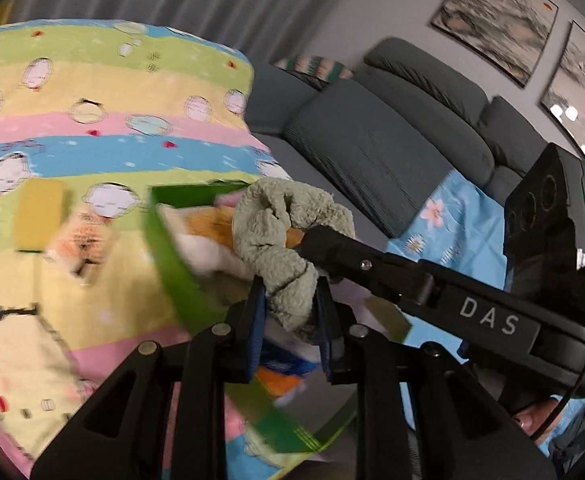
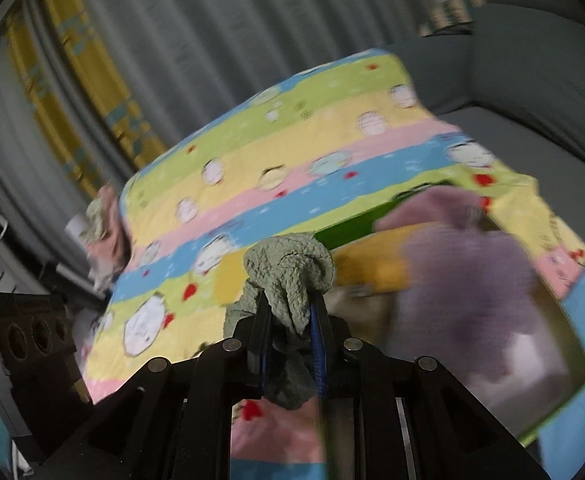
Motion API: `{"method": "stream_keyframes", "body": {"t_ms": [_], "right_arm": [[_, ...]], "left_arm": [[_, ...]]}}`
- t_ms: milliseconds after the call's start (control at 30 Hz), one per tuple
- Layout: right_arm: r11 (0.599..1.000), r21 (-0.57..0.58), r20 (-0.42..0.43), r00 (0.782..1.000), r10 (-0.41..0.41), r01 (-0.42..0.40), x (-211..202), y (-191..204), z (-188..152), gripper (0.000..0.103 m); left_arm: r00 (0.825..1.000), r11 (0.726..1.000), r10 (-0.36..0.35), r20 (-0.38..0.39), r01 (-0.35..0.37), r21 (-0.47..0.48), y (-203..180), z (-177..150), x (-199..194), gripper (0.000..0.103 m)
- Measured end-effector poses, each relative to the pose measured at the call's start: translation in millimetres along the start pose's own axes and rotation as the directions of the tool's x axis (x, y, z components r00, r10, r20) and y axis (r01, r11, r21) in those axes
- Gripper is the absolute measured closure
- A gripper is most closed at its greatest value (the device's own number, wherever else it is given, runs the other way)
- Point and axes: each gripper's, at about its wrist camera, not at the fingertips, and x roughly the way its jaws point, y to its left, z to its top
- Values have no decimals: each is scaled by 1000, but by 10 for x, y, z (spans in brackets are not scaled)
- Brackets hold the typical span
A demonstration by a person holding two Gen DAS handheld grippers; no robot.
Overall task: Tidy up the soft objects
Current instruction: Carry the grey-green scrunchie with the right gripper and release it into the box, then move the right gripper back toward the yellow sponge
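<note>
The left gripper (image 1: 290, 316), black with blue-padded fingers, points downward over the bed's striped sheet, jaws clamped on one end of a fuzzy sage-green cloth (image 1: 280, 236). The right gripper (image 2: 290, 328) crosses in beside it, likewise tilted down, jaws pinched tight on the cloth's other end.

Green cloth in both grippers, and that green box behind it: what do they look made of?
Green cloth: soft, nubby terry or fleece, matte; its looped pile bunches and creases where the left gripper and the right gripper pinch it. Green box: thin, flat, straight-edged walls with a slight sheen, probably coated cardboard or plastic; motion blur leaves that open.
</note>
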Motion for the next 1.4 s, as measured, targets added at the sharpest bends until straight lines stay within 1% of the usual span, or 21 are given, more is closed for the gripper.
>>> {"method": "stream_keyframes", "body": {"t_ms": [100,167,267,333,400,500,600,667,700,800,867,967,1000,1033,1067,1100,1133,1167,1267,1333,1400], "right_arm": [[998,55,27,999,-42,40,-156,-257,30,84],[992,67,34,994,-105,102,-223,-366,42,84],[983,100,44,986,-160,155,-321,-524,57,84],[973,115,45,977,-208,202,-366,-615,58,84],[961,135,42,967,-249,242,-393,-704,58,84],[956,149,12,966,-258,254,-344,-836,52,84],[939,163,-51,953,-298,303,-176,-990,40,84],[932,169,-103,946,-308,322,-46,-1082,15,84],[930,170,-115,944,-310,326,-22,-1098,-3,84],[922,170,-143,934,-326,348,62,-1148,-29,84],[916,172,-155,928,-339,363,97,-1170,-39,84],[916,193,-157,933,-325,351,92,-1207,-34,83],[916,203,-156,935,-319,347,78,-1218,-32,82],[915,215,-154,937,-313,341,59,-1234,-27,74],[914,223,-150,938,-311,339,32,-1237,-24,62],[913,226,-143,939,-314,340,13,-1230,-14,55],[911,227,-131,937,-323,346,-21,-1217,-1,42],[908,227,-120,936,-331,351,-53,-1205,3,35],[909,228,-77,937,-341,350,-167,-1150,26,29],[908,228,-53,936,-348,350,-245,-1098,41,26],[908,220,-27,932,-360,357,-306,-1037,54,26]], "left_arm": [[999,1000,-17,-43,18,25,-182,-16,196,82],[997,999,-24,-72,27,36,-283,-34,303,82],[993,998,-42,-113,47,40,-377,-57,443,82],[990,998,-38,-135,45,50,-434,-74,526,82],[987,998,-16,-161,25,55,-455,-91,612,82],[979,1000,14,-201,-8,30,-399,-126,739,82],[972,999,44,-232,-43,7,-343,-173,835,82],[970,999,47,-238,-48,1,-330,-196,860,82],[970,999,50,-237,-50,5,-340,-199,865,82],[969,998,67,-239,-64,19,-366,-197,873,81],[969,998,62,-240,-61,12,-362,-193,873,81],[970,999,51,-239,-52,0,-359,-185,830,74],[972,999,50,-230,-51,1,-371,-180,788,67],[975,998,55,-216,-55,6,-380,-176,745,60],[978,998,61,-198,-59,13,-390,-171,689,58],[982,998,66,-176,-62,24,-398,-162,620,55],[984,998,67,-163,-64,28,-400,-153,556,51],[986,997,69,-154,-65,27,-391,-142,509,48],[991,997,72,-115,-71,9,-327,-113,298,35],[992,997,79,-94,-80,-3,-263,-106,145,24],[993,995,94,-73,-96,-13,-172,-112,-16,22]]}}
